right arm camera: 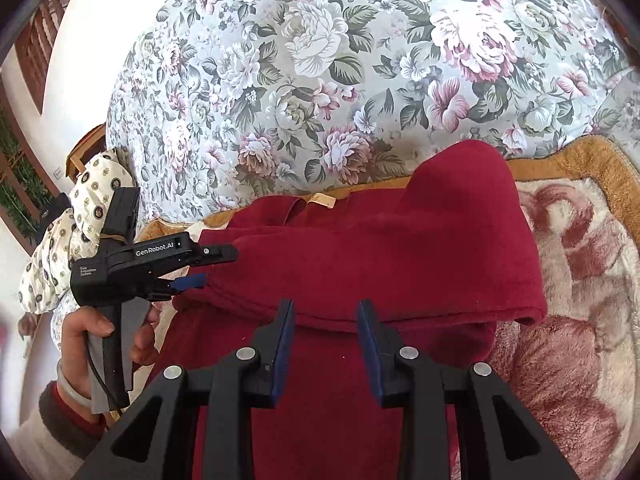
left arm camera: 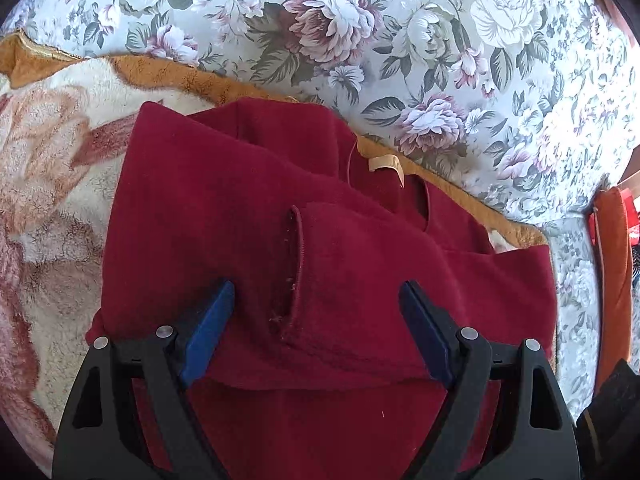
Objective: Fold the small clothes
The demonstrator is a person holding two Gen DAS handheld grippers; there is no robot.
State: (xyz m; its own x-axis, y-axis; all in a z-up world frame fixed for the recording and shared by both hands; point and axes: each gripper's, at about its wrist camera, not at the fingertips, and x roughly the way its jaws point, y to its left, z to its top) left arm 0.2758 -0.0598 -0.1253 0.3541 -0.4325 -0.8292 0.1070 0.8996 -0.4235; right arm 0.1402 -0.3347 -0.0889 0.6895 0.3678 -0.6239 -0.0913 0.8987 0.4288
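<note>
Floral bedspread (right arm camera: 320, 60) and fleece blanket (right arm camera: 580, 280) carry our half-folded red garment (right arm camera: 380, 240)
Left claw (left arm camera: 316, 312) and right claw (right arm camera: 326, 324) hover released; we should pinch the folded edge evenly before drawing it over

The left gripper (left arm camera: 316, 300) hangs wide apart over the folded red garment (left arm camera: 248, 216).

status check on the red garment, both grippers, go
Left gripper open over folded edge, nothing held. Right gripper open, empty. Red garment partly folded on fleece blanket, tan label showing. Nothing in the way.
</note>
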